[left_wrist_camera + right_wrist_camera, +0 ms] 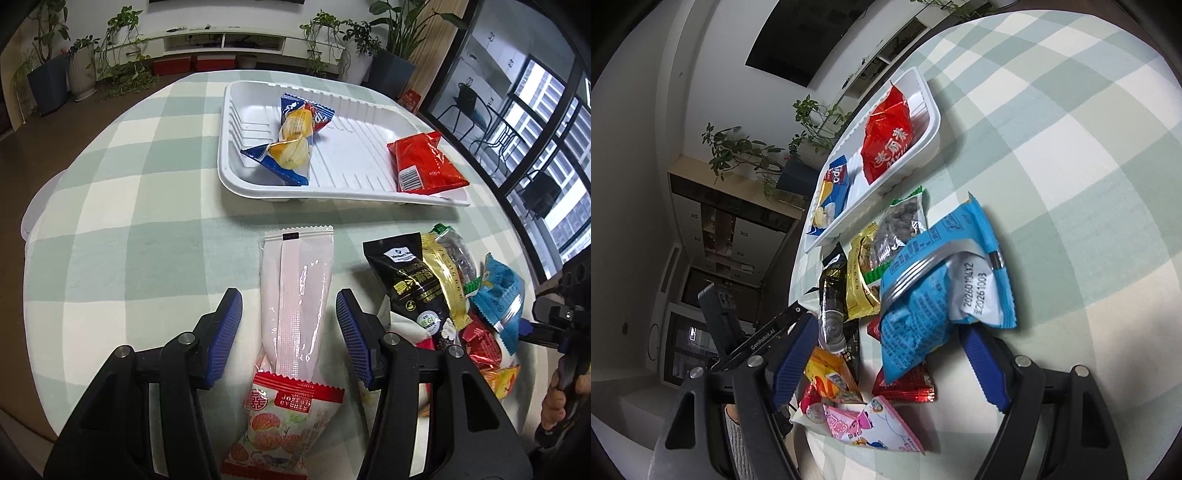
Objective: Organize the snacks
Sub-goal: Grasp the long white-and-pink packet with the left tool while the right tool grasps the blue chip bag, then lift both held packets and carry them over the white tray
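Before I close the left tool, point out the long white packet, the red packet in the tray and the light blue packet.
long white packet [295, 291]: left wrist view, middle of its clear wrapper.
red packet [424, 162]: left wrist view, centre of its back face, above the barcode.
light blue packet [923, 295]: right wrist view, middle of its printed back.

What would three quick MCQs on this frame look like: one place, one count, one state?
1. Where is the red packet?
A. in the tray
B. on the cloth
C. in the jaws

2. How many packets lie in the tray?
A. one
B. two
C. four

3. How do the left gripper jaws stand?
A. shut on the pink packet
B. open around it
C. shut on nothing

Key: A, it rests at the tray's right end; B, the red one and the blue-yellow one; B, gaps show on both sides of the pink packet.
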A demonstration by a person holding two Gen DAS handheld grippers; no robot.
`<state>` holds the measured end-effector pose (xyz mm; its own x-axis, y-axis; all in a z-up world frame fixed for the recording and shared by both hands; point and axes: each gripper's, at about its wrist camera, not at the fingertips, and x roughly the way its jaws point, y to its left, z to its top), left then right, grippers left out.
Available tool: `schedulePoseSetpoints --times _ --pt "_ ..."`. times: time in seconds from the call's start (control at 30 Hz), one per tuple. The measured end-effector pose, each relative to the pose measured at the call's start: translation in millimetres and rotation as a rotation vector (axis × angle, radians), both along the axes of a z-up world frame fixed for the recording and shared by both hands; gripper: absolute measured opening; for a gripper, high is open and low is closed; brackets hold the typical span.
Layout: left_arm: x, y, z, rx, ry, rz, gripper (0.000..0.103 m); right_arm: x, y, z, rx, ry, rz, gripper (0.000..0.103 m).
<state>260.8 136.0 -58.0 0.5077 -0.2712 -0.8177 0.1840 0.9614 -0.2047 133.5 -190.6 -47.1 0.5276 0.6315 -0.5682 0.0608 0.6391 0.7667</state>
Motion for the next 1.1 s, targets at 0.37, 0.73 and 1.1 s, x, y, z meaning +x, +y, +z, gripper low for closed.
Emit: schedulePoseSetpoints --times 0.37,0.73,1.1 --pt "1.0 -12.2 -4.7 0.071 -0.043 -0.041 0.049 1.0 -4.8 -1.4 -0.012 -0.001 -0.024 0.07" --pt "-2.3 -14.1 -6.0 0.016 -0.067 -0.086 0.029 1.3 -18.1 -13.3 0.053 -0.022 -0.021 0.041" --pt "-0.9 7.8 -5.4 -0.164 -0.023 -0.047 0.025 -6.8 -35.9 -16.1 0.163 -0.065 -0.041 0.035"
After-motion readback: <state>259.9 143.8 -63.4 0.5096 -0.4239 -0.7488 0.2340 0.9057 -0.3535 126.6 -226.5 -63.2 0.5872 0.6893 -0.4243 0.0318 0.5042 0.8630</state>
